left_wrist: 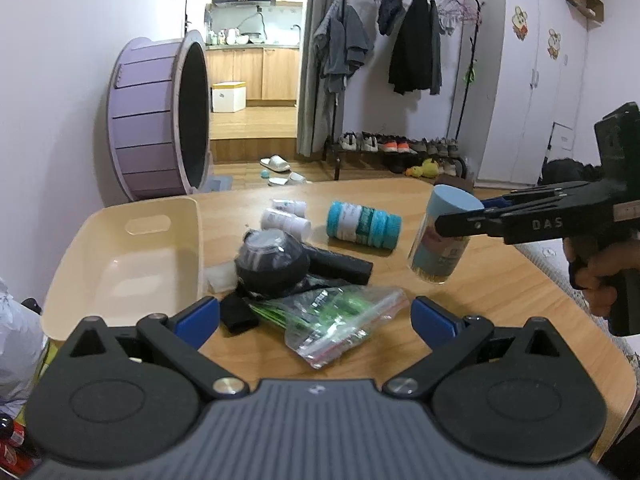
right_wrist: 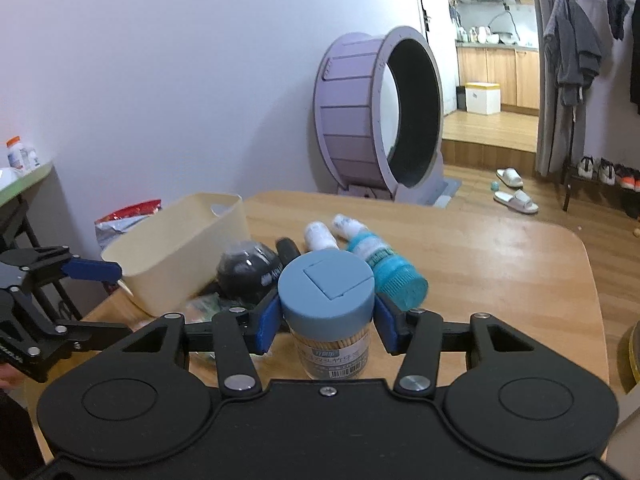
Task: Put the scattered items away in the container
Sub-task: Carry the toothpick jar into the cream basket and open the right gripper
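We see our right gripper (right_wrist: 326, 322) closed on the toothpick jar (right_wrist: 327, 308) at centre frame, lifted and tilted above the wooden table (left_wrist: 500, 280); our left gripper (left_wrist: 314, 316) stands wide open, holding nothing, over the plastic bag (left_wrist: 336, 320); the cream container (left_wrist: 120, 256) sits at left, beside the black round object (left_wrist: 268, 264).

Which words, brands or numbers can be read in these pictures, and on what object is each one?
"DAS": on the right gripper, side of its arm.
Toothpick jar: label and barcode too blurred to read.
Teal bottle, white bottles, black round device: print too small or blurred.
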The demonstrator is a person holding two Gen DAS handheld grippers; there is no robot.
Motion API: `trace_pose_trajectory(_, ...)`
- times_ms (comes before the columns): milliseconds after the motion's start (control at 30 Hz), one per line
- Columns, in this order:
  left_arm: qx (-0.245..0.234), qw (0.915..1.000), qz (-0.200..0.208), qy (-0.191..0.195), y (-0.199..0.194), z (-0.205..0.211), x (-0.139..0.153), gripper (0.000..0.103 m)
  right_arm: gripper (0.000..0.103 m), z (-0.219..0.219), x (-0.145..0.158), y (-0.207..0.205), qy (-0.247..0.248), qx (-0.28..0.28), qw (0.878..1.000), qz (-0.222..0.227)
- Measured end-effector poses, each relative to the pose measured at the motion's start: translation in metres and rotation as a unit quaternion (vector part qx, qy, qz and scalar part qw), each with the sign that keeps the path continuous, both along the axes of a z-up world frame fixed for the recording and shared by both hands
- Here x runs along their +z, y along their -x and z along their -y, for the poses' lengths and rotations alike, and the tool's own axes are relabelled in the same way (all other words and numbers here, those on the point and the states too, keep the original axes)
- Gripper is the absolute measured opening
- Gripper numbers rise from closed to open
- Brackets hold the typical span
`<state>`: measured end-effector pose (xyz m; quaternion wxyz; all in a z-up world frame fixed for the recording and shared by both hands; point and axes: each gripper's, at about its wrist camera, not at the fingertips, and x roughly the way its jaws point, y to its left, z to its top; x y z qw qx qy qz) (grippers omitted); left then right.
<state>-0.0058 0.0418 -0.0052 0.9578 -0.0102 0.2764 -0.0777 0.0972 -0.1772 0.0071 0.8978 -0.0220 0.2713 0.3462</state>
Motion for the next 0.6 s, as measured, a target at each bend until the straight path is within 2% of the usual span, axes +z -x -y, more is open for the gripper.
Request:
trace_pose_trajectory(200,0.035,0.9992,0.006,0.016,0.005,-0.03,0.017,0.102,0.049,-0.02,0.022,0.006,-0.013,0.02,1.0,0.017)
trace_pose_trajectory(433,0.086,0.9954,0.033,0.027,0.018,-0.071,0.042,0.103,0.049,-0.07,0.044,0.002,-0.012,0.067,0.997,0.036)
trace_pose_trajectory(600,0.114,0.9924,0.046,0.008,0.028,-0.094,0.053,0.103,0.049,-0.114,0.056,-0.011,-0.007,0.104,0.994,0.043)
